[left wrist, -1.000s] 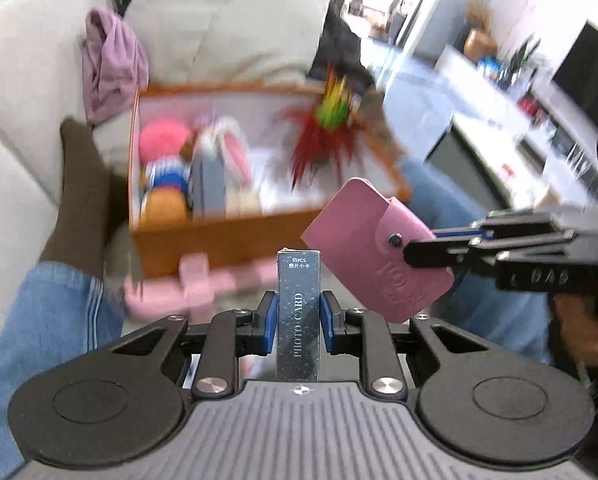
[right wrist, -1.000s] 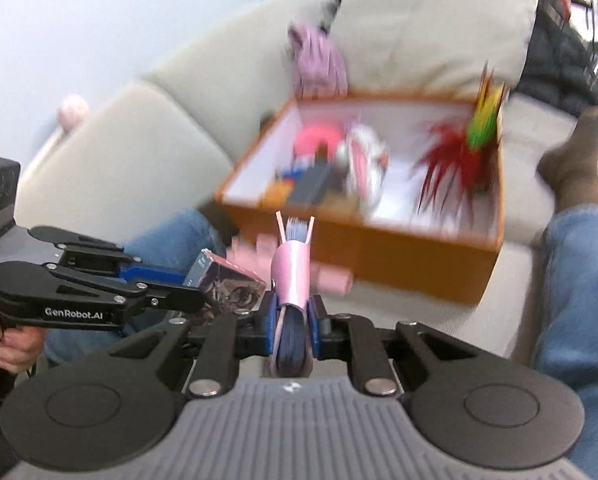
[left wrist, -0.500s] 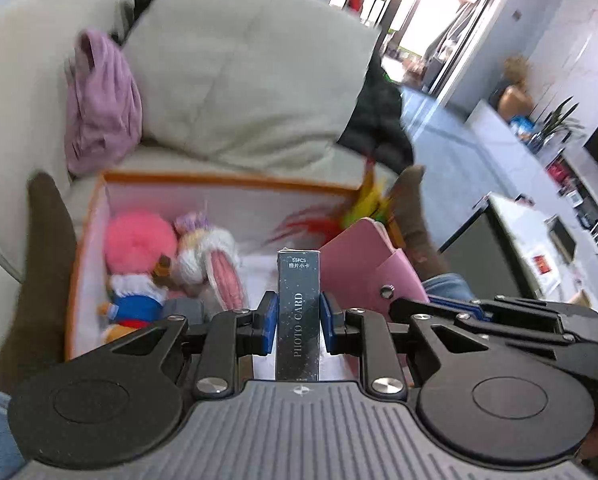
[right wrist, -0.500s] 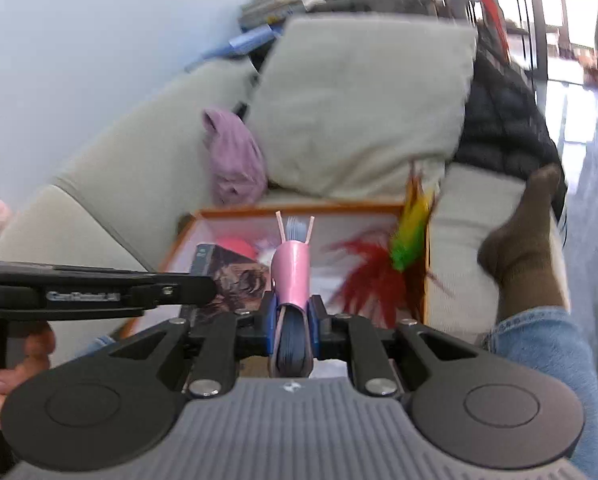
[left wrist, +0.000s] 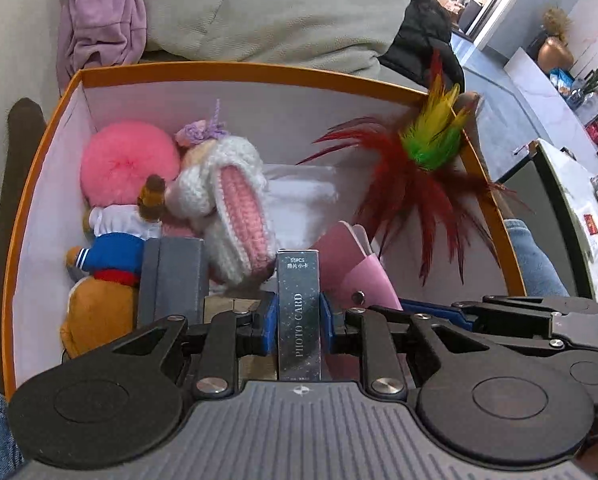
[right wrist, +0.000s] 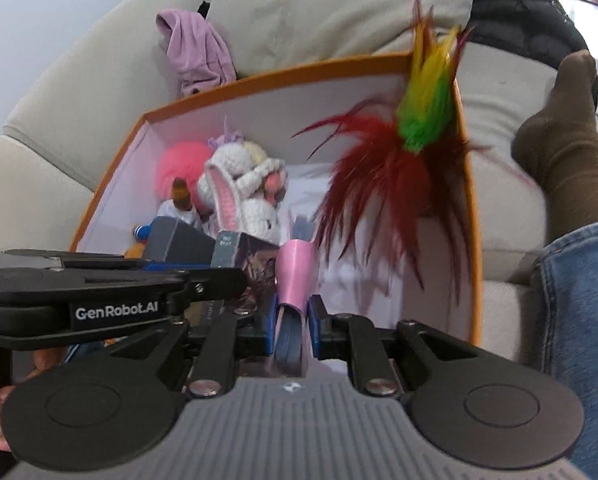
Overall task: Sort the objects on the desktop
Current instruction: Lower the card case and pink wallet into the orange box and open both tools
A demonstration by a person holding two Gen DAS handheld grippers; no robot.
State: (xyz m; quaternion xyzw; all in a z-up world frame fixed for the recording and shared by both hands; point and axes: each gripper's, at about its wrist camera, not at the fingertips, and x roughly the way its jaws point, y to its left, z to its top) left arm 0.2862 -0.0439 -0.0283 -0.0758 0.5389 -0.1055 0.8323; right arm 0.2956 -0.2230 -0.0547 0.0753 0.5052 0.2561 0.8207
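My left gripper [left wrist: 298, 314] is shut on a dark photo card box [left wrist: 298, 304] and holds it upright over the near part of the orange storage box [left wrist: 239, 71]. My right gripper [right wrist: 293, 320] is shut on a pink card wallet [right wrist: 297, 276], edge-on, just right of the photo card box [right wrist: 235, 252]. The wallet also shows in the left wrist view [left wrist: 355, 268], touching the photo card box's right side. Both items hang inside the orange box's [right wrist: 299, 70] opening.
The box holds a pink pom-pom [left wrist: 129, 164], a crocheted bunny [left wrist: 227, 200], a bear doll in blue [left wrist: 107, 264], a grey case [left wrist: 171, 276] and a red feather toy [left wrist: 419, 176]. It rests on a beige sofa with a purple cloth [left wrist: 99, 20]. A socked foot [right wrist: 563, 128] lies at right.
Both grippers moved forward and down over the orange box, still holding their items. The box's contents now fill both views.
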